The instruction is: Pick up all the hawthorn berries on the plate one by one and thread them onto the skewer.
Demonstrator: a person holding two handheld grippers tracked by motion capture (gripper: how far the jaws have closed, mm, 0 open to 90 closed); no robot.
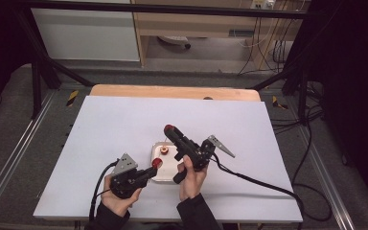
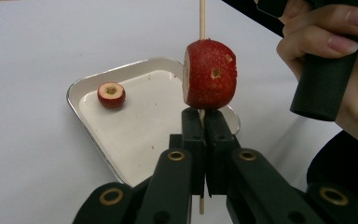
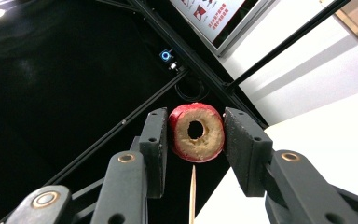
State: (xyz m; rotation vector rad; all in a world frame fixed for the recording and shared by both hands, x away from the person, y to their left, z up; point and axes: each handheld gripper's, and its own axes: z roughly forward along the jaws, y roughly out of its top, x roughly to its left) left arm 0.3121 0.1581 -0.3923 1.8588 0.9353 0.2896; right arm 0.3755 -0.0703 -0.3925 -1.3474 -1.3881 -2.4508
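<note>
No text, brand or number can be read in any of the views. A white poster (image 3: 214, 16) at the top centre of the right gripper view carries red figures and a few lines of small dark print, all too small and blurred to make out. In the high view, short yellow-and-black hazard stripes (image 1: 72, 97) mark the floor at the left far corner of the tabletop (image 1: 115, 124), and another pair (image 1: 279, 102) lies at the right far corner; they bear no lettering.
</note>
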